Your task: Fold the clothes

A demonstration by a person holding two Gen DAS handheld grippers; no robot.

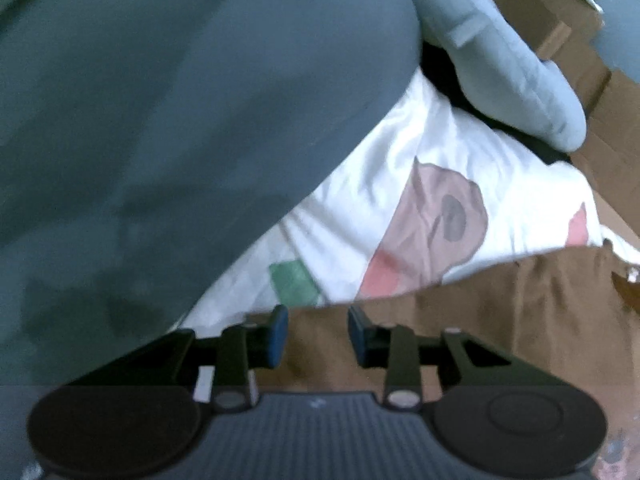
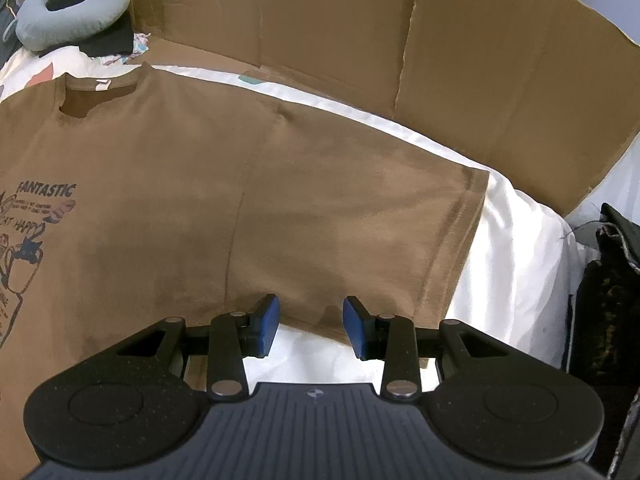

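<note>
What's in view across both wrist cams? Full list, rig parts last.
T-shirt: 1, brown with dark print, spread flat on the bedsheet.
Bedsheet: 1, white with pink and green patches, under the T-shirt.
Cardboard sheet: 1, brown, standing behind the T-shirt.
Neck pillow: 1, grey-blue, far left corner by the cardboard.
Black cloth: 1, under the neck pillow.
Grey-green fabric: 1, blurred, fills the upper left of the left view; cannot tell what it is.
Dark bundle: 1, black, right edge.
Left gripper: jaws open, over the T-shirt edge.
Right gripper: jaws open at the sleeve's near edge.
</note>
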